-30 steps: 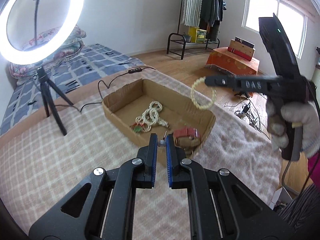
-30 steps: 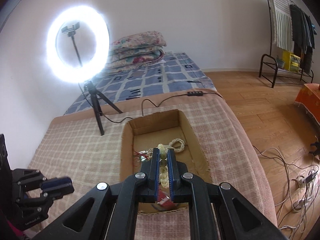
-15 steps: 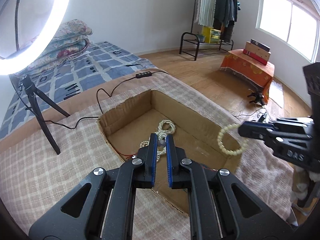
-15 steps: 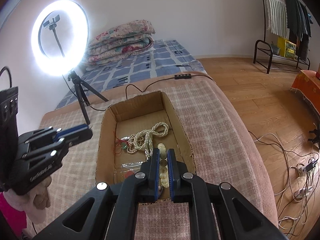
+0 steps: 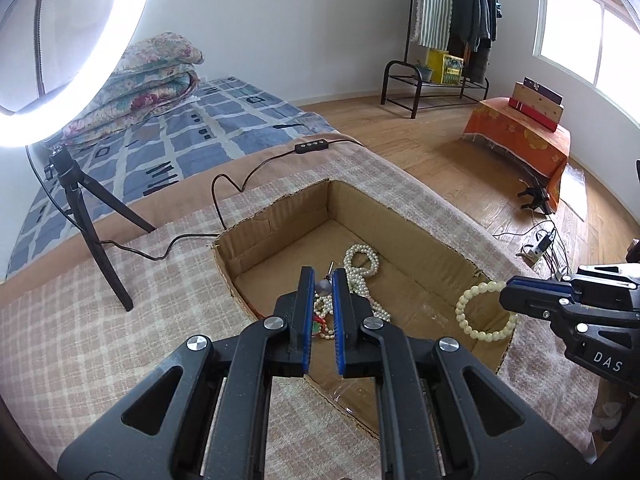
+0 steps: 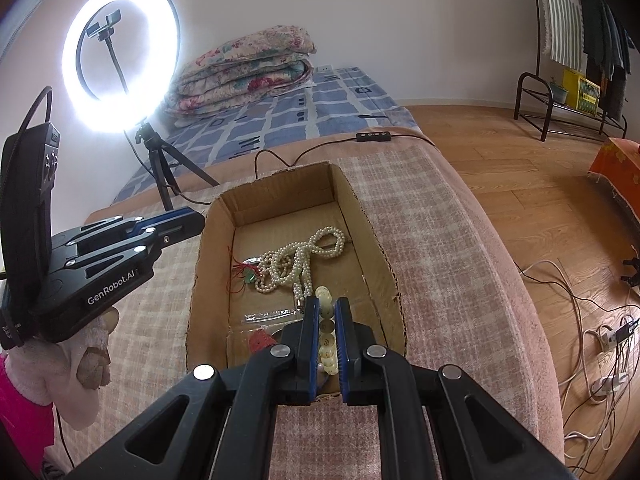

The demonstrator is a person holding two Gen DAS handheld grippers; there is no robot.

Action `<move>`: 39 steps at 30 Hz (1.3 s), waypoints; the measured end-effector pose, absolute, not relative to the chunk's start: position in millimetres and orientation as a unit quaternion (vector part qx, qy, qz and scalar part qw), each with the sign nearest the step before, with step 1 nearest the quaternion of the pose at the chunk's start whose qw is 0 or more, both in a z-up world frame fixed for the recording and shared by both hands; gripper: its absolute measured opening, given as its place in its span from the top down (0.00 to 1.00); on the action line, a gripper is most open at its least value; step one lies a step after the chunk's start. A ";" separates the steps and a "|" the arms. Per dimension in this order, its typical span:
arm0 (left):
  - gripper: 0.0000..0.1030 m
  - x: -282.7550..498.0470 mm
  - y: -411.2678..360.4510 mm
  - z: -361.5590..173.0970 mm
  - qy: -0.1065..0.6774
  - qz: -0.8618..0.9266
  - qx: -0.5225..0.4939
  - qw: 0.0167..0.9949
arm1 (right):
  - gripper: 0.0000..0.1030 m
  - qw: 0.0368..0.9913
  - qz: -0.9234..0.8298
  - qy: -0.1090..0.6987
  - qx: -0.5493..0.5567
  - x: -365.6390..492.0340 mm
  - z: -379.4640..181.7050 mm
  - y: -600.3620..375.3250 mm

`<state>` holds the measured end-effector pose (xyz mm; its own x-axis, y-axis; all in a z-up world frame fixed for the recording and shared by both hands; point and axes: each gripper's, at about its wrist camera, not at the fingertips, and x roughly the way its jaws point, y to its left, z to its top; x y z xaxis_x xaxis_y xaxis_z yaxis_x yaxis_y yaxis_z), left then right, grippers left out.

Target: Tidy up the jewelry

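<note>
Both grippers have come down over the cardboard box (image 5: pixel 424 240) since a second ago, when the right one hung well above it and off to its far side. The left gripper (image 5: pixel 323 286) has its jaws nearly shut on a small grey bead on a pin (image 5: pixel 323 287), pinched at the very tips, with the pearl necklace (image 5: pixel 362 276) lying on the box floor just beyond and below them. The right gripper (image 6: pixel 327 312) has its jaws likewise almost closed, clamped on a cream bead bracelet (image 6: pixel 326 330), which in the left wrist view hangs as a loop from the tips, over the near right corner of the box. Both pieces now sit above the open box that rests on the checked blanket (image 6: pixel 432 240), so the carrying looks largely done; releasing each piece into a free patch of the floor, clear of the necklace, is probably what remains.
</note>
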<state>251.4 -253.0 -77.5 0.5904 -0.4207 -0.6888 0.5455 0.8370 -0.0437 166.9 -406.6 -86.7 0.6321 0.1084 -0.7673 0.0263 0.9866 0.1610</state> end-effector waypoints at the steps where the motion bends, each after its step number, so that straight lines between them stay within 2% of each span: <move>1: 0.94 251.7 -253.3 -76.8 0.362 -0.270 0.086 0.888 | 0.93 0.900 0.023 0.428 0.079 166.8 -86.7 -406.3; 3: 0.94 251.7 -252.1 -74.2 0.361 -0.270 0.081 0.889 | 0.89 0.901 0.022 0.426 0.078 166.1 -86.3 -405.7; 4: 0.94 251.4 -251.9 -72.8 0.361 -0.270 0.081 0.889 | 0.76 0.902 0.023 0.425 0.078 165.5 -85.7 -405.3; 5: 0.94 251.1 -252.0 -71.6 0.359 -0.269 0.084 0.890 | 0.71 0.903 0.024 0.423 0.078 164.6 -85.0 -404.6; 8: 0.92 249.0 -252.1 -68.1 0.357 -0.266 0.089 0.891 | 0.70 0.903 0.023 0.423 0.072 163.5 -84.3 -402.7; 9: 0.79 248.7 -251.5 -66.7 0.356 -0.265 0.088 0.892 | 0.68 0.903 0.021 0.423 0.069 163.3 -84.2 -401.7; 10: 0.59 248.1 -250.9 -65.4 0.354 -0.263 0.087 0.893 | 0.64 0.903 0.019 0.424 0.066 163.1 -84.3 -401.1; 11: 0.51 247.1 -249.5 -63.1 0.348 -0.260 0.084 0.897 | 0.62 0.903 0.017 0.424 0.061 162.8 -84.1 -400.3; 12: 0.44 245.6 -248.0 -60.7 0.341 -0.257 0.082 0.901 | 0.54 0.904 0.013 0.423 0.056 162.4 -83.5 -399.6; 13: 0.43 245.1 -247.0 -59.5 0.336 -0.255 0.081 0.903 | 0.46 0.906 0.009 0.420 0.051 161.7 -82.6 -399.2; 14: 0.43 245.0 -246.9 -58.0 0.336 -0.252 0.082 0.904 | 0.43 0.908 0.005 0.417 0.047 160.5 -81.2 -399.1; 16: 0.31 246.2 -246.9 -56.2 0.339 -0.245 0.082 0.904 | 0.23 0.911 -0.004 0.411 0.041 159.2 -78.8 -399.9; 18: 0.23 245.0 -244.8 -52.4 0.332 -0.237 0.077 0.910 | 0.12 0.915 -0.013 0.401 0.035 157.2 -76.3 -400.3; 20: 0.21 244.0 -242.7 -49.1 0.326 -0.235 0.072 0.913 | 0.12 0.917 -0.019 0.398 0.031 157.4 -74.7 -400.6; 22: 0.18 244.4 -241.5 -46.8 0.327 -0.232 0.070 0.913 | 0.04 0.917 -0.029 0.397 0.026 158.0 -73.5 -400.9; 24: 0.15 243.9 -240.1 -44.5 0.329 -0.231 0.067 0.913 | 0.00 0.919 -0.039 0.391 0.022 157.0 -71.8 -401.1; 39: 0.13 231.4 -226.4 -27.8 0.315 -0.216 0.066 0.922 | 0.00 0.925 -0.049 0.375 0.028 147.5 -59.5 -400.4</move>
<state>231.4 -226.4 -27.8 0.7083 -0.3568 -0.6091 0.4404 0.8977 -0.0138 147.5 -400.4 -59.5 0.7135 -0.0692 -0.6973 0.1109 0.9937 0.0148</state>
